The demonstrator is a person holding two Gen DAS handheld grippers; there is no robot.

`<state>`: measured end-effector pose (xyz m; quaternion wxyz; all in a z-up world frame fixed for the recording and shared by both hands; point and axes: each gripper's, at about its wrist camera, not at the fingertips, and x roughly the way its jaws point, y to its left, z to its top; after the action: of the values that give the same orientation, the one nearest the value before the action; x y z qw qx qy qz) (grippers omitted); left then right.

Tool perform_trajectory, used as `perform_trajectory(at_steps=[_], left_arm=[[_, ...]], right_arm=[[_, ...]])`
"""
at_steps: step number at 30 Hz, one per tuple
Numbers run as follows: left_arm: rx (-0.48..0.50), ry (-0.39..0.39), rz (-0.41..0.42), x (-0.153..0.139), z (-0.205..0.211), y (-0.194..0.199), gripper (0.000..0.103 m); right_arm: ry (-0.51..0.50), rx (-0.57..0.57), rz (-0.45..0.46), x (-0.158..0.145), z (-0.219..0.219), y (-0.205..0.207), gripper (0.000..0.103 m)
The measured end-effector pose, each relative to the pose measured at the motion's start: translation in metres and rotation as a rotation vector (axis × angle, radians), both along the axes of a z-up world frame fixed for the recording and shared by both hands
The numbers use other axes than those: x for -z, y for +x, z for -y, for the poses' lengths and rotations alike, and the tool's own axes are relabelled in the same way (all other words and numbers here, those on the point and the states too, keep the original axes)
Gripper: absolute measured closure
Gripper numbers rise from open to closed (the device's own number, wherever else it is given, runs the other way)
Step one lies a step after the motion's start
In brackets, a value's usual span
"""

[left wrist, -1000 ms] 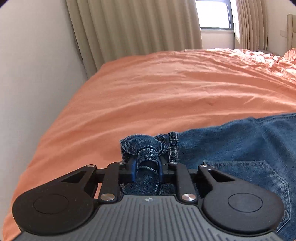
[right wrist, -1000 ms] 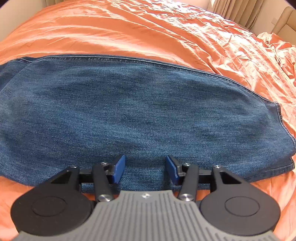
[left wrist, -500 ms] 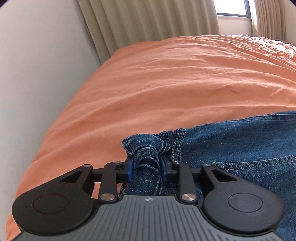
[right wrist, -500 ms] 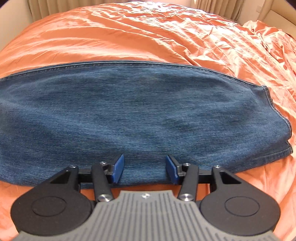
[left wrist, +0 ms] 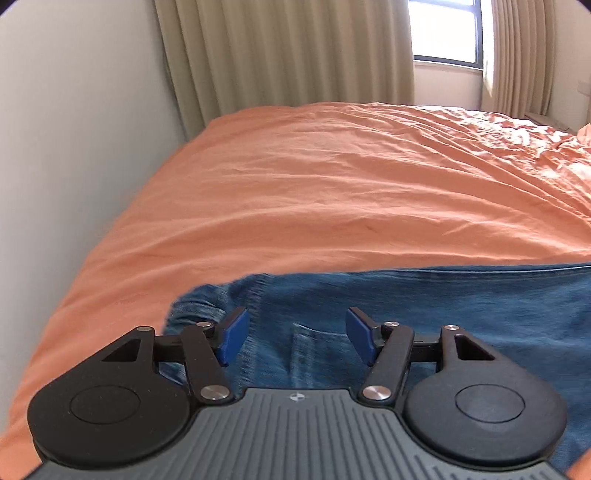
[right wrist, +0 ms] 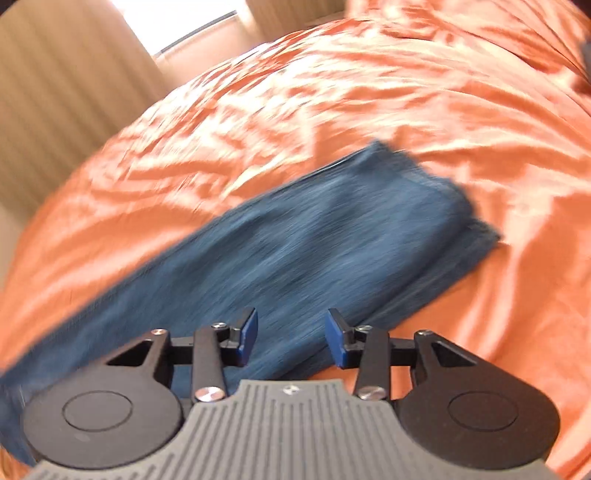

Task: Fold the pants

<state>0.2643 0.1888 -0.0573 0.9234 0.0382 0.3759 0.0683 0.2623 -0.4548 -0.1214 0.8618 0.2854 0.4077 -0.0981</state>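
Blue denim pants [left wrist: 461,306] lie flat on an orange bedspread [left wrist: 332,184]. In the left wrist view the waistband end with a belt loop [left wrist: 301,354] lies under my left gripper [left wrist: 293,336], which is open and holds nothing. In the right wrist view, which is motion-blurred, the legs [right wrist: 332,236] run diagonally up to the hem at the right. My right gripper [right wrist: 290,338] is open and empty over the near edge of the legs.
A white wall [left wrist: 74,147] runs along the bed's left edge. Beige curtains [left wrist: 288,55] and a window [left wrist: 447,33] stand behind the bed. The bedspread is wrinkled toward the far right [right wrist: 406,92].
My left gripper has let go of the bunched waistband and opened; the denim now lies flat. My right gripper, open throughout, has swung so the legs appear diagonal.
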Motion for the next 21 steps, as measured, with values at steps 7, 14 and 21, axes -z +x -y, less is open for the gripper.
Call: perform_trajectory(at_steps=[7,14,21], left_arm=[[0.061,-0.090,-0.086,0.024,0.067,-0.001,0.053],[0.009,-0.127,-0.144,0.049,0.100,-0.001,0.055],[-0.059,-0.141,-0.214,0.067,0.109,0.002,0.059]], right_arm=[[0.166,0.143,0.013,0.029,0.113,-0.006,0.071],[0.373,0.193,0.047,0.081,0.157,0.007,0.071],[0.432,0.149,0.136,0.079,0.168,0.014,0.103]])
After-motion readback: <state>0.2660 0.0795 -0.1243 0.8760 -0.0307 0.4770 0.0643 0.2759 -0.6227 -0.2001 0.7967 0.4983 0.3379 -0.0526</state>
